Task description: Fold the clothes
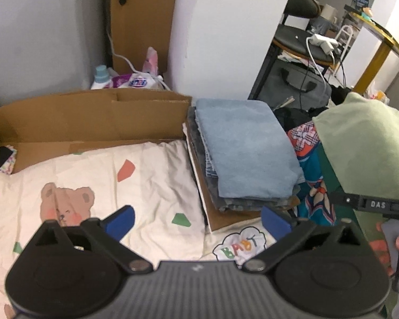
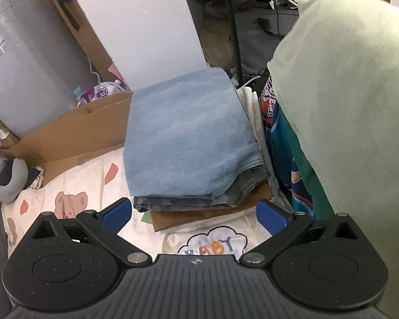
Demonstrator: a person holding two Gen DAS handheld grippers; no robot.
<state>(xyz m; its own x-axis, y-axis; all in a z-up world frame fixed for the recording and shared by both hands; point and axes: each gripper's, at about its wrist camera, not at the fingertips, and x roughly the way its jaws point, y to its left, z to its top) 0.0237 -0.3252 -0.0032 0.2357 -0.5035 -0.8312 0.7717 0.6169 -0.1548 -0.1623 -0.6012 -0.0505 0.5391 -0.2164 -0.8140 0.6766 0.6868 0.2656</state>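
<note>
1. Bedding first: a cream cotton sheet printed with brown bears and coloured shapes (image 1: 146, 175) covers the work surface, with a cloud patch lettered "BABY" (image 1: 240, 247) near its front edge.
2. At far left in the right wrist view, a grey U-shaped neck pillow (image 2: 6, 183) lies at the sheet's edge.
3. Behind the sheet, a flattened brown cardboard box (image 1: 93, 117) stands along the wall, and a white bottle with a pale blue cap (image 1: 101, 78) sits behind it beside purple and white packets.
4. Left gripper (image 1: 198, 220): black body, blue pads, jaws spread wide with nothing between them, held above the sheet and apart from the stack.
5. Centre right, a folded light blue denim garment (image 1: 242, 148) lies flat on top of a folded dark grey garment (image 2: 188, 202); both rest on a brown cardboard sheet (image 2: 212, 216) laid on the bedding.
6. Right gripper (image 2: 194, 214): same build, jaws likewise wide and empty, hovering in front of the stack's near edge without touching it.
7. Right of the stack, a crumpled teal, red and white patterned cloth (image 1: 310, 164) lies beside it.
8. At far right, a pale green fabric sleeve (image 2: 353, 106) fills the edge of both views.
</note>
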